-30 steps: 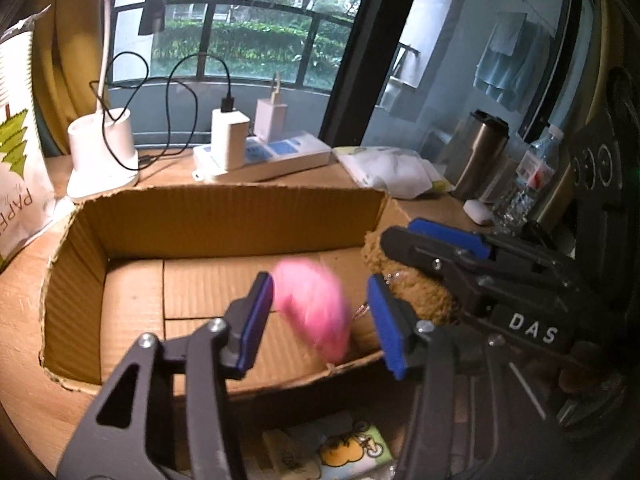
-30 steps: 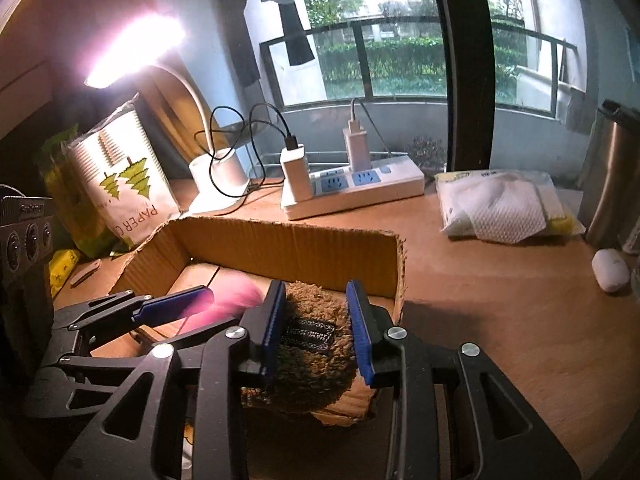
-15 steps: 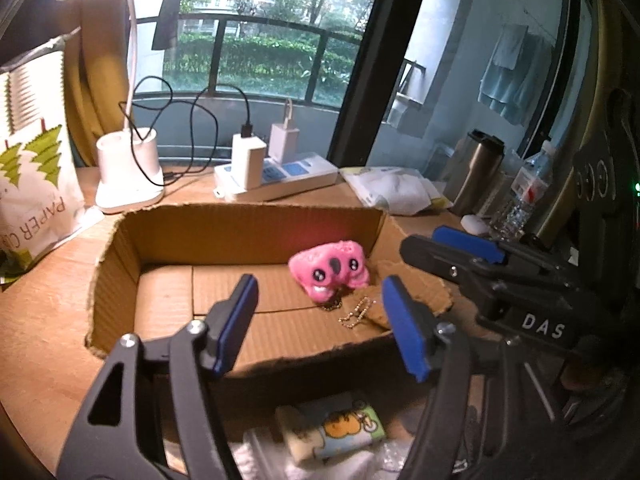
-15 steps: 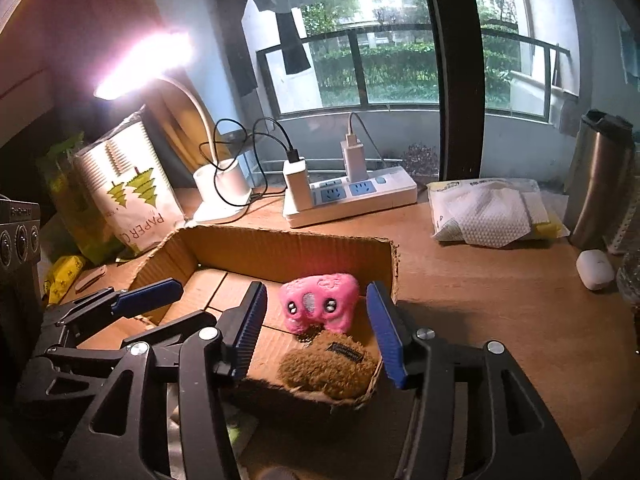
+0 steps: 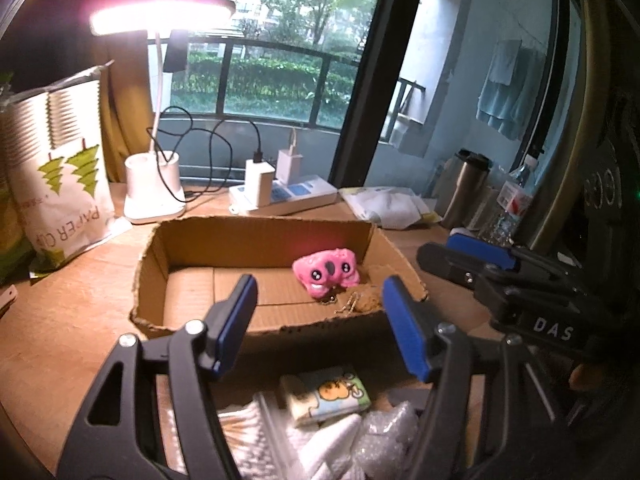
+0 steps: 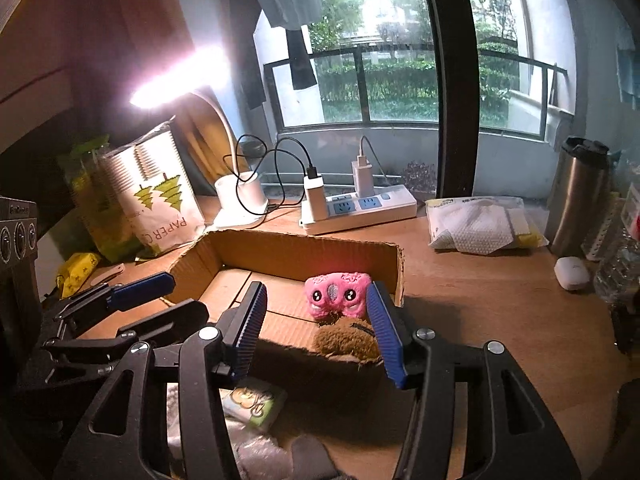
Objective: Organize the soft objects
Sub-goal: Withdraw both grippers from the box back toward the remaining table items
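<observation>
A pink plush toy (image 5: 326, 272) lies in the right part of the open cardboard box (image 5: 256, 240); it also shows in the right wrist view (image 6: 336, 295). A brown fuzzy toy (image 6: 347, 340) lies just in front of it in the box's near right corner, partly seen in the left wrist view (image 5: 370, 300). My left gripper (image 5: 320, 324) is open and empty, held back above the box's near edge. My right gripper (image 6: 318, 328) is open and empty, above the same corner. The right gripper shows at the right of the left view (image 5: 480, 252).
Below the grippers lie a small printed pack (image 5: 326, 398), white items and bubble wrap (image 5: 384, 436). Behind the box stand a lit desk lamp (image 5: 154, 188), a power strip (image 5: 288, 196), a paper-cup bag (image 5: 60, 184), a tissue pack (image 6: 480, 222), a steel flask (image 6: 580, 196) and a white earbud case (image 6: 572, 274).
The pink toy left my left gripper and dropped into the box; my right gripper opened off the brown toy. Both grippers then pulled back and up from the box.
</observation>
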{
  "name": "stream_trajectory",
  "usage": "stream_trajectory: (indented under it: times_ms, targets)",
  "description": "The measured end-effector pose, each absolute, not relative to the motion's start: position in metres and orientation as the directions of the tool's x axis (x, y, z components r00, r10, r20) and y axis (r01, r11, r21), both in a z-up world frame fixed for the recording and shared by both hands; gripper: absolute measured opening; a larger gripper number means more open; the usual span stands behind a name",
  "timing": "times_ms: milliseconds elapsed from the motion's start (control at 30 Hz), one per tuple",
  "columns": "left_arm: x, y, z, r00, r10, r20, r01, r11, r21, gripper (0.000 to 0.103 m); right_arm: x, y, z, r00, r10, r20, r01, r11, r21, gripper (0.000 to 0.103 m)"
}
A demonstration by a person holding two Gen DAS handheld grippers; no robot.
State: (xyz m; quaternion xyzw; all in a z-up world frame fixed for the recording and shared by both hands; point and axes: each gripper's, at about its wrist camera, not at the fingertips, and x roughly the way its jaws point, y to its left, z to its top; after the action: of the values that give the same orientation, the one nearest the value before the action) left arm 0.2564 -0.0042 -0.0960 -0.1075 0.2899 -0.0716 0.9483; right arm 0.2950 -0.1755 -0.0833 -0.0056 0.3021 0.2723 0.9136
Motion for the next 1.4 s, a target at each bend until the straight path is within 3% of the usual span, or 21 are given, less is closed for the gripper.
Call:
stream_trajectory:
  times_ms: [533,833,1400]
  targets:
    - [0.209,0.017,-0.093,0.854,-0.133,-0.502,0.021,0.975,-0.223,0.069,0.246,-0.173,-0.085,0.678,0.468,-0.567,-0.488,0.863,0.129,0.055]
    - [0.188,0.026,-0.101,0.862,-0.113,-0.495,-0.01,0.971,-0.239,0.076,0.227,-0.17,-0.097,0.667,0.449,-0.595,-0.482,0.869,0.115,0.055]
    - [0.161,0.023,-0.137,0.823,-0.083,-0.562,-0.049,0.975,-0.217,0.077,0.204,-0.18,-0.142,0.637,0.417,-0.648,-0.454,0.883,0.122,0.055]
